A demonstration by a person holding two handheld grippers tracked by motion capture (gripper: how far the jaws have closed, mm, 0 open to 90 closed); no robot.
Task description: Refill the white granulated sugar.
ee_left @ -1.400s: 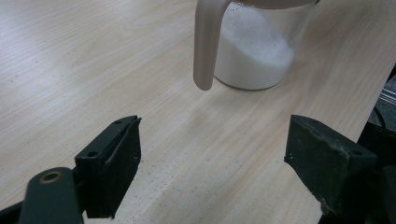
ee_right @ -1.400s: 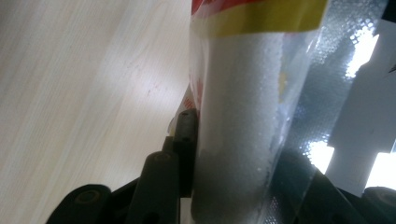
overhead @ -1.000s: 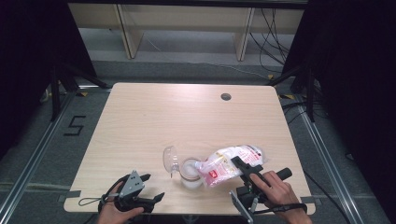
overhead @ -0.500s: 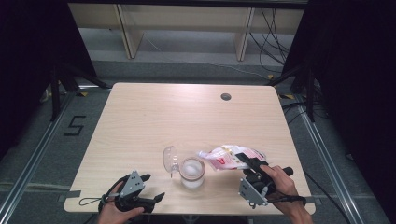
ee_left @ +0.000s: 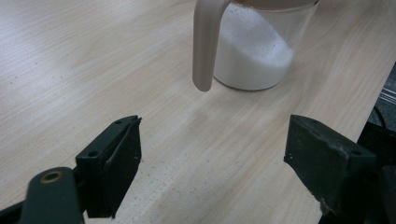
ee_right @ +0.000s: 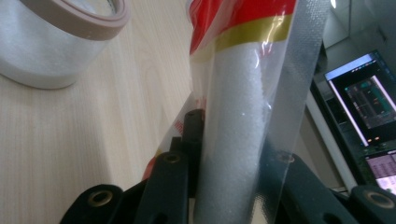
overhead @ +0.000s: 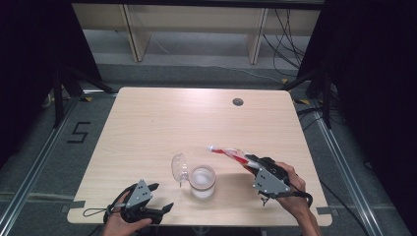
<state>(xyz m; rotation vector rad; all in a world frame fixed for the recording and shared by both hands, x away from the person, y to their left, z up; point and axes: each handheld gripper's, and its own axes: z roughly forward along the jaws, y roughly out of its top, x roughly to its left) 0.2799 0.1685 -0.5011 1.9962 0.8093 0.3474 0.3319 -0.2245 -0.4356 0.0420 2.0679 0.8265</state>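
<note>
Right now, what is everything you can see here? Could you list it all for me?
Table: one, light wood, middle of the high view, with a dark round hole near its far edge.
Jar: one, clear with a beige handle, part full of white grains, near the table's front edge, its lid flipped open to the left.
Bag: one, clear plastic with red and yellow print, white grains inside, raised to the right of the jar.
Shelf unit: one, pale wood, on the floor behind the table.
Screens: two, lit, beyond the table edge in the right gripper view.
Left gripper: black, open, at the front left edge.
Right gripper: black, shut on the bag.
</note>
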